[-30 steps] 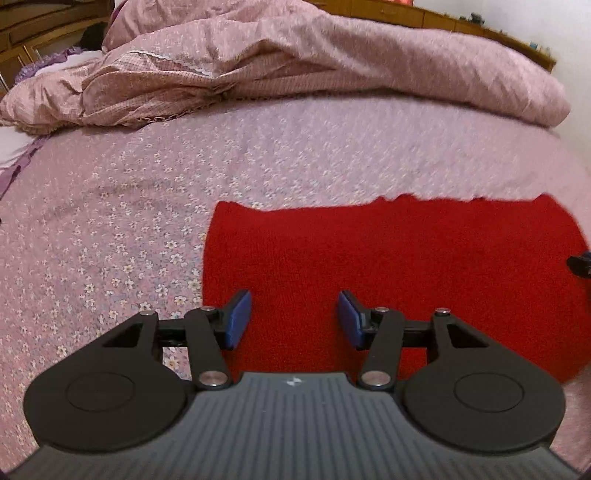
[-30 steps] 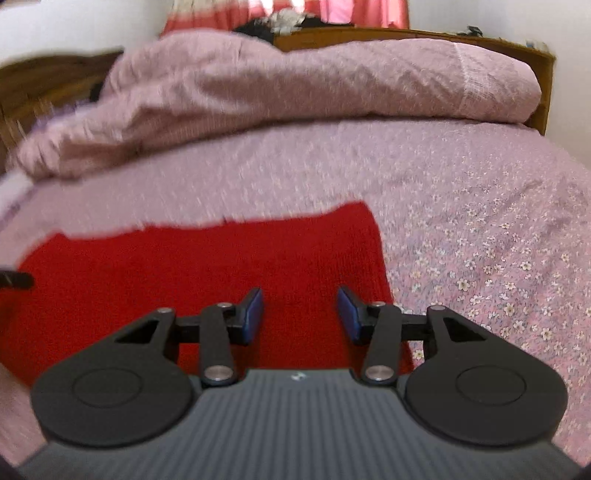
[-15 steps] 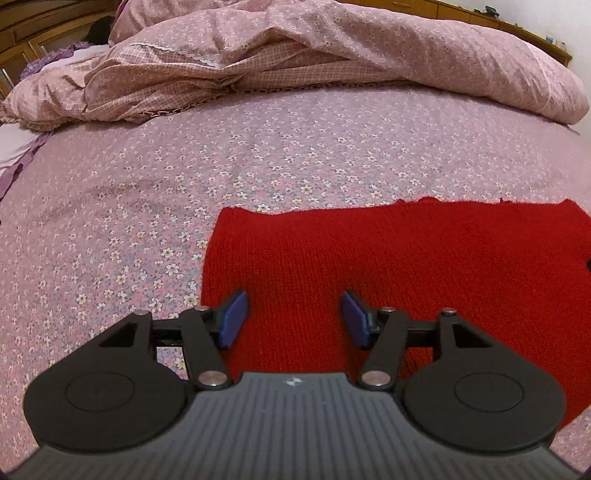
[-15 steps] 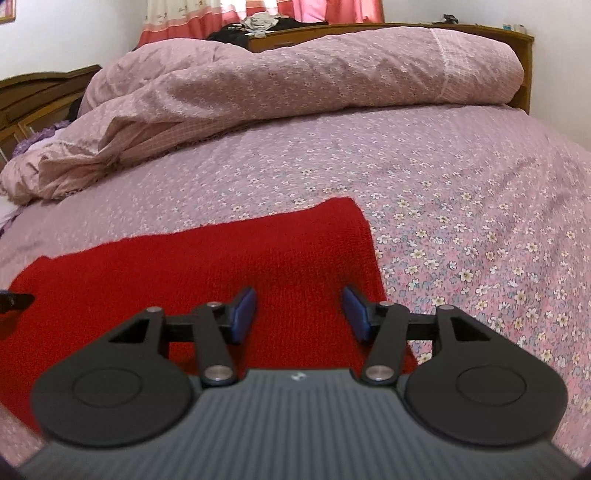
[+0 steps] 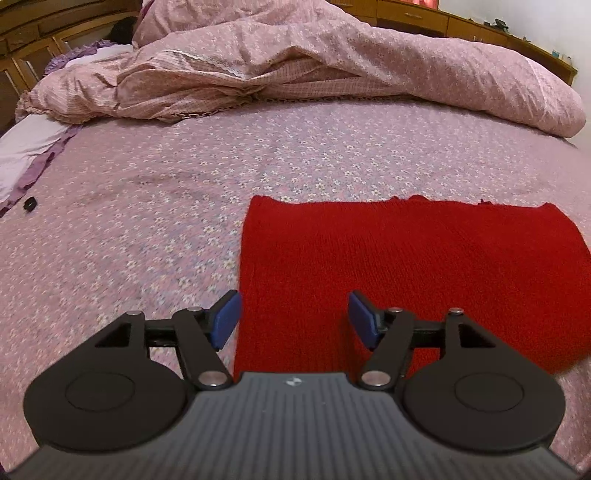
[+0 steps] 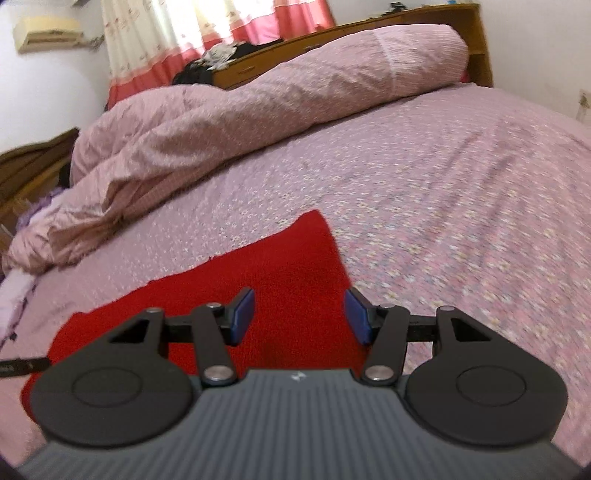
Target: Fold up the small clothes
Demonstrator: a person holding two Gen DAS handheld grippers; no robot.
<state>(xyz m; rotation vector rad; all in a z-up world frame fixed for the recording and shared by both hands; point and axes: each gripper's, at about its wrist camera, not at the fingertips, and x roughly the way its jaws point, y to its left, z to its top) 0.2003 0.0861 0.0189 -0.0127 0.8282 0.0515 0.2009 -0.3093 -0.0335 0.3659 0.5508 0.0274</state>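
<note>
Bedroom: bed with pink floral sheet (image 5: 155, 229); rumpled pink duvet (image 5: 332, 70) piled along the far side, wooden headboard (image 6: 369, 33) behind it. Red knit garment (image 5: 424, 266) lies flat on the sheet as a folded rectangle, near the front edge of both views. Left hand-held gripper (image 5: 293, 319) above the garment's left end, jaws spread and opening, nothing between them. Right hand-held gripper (image 6: 299, 315) above its right end, jaws likewise apart and opening, empty.
</note>
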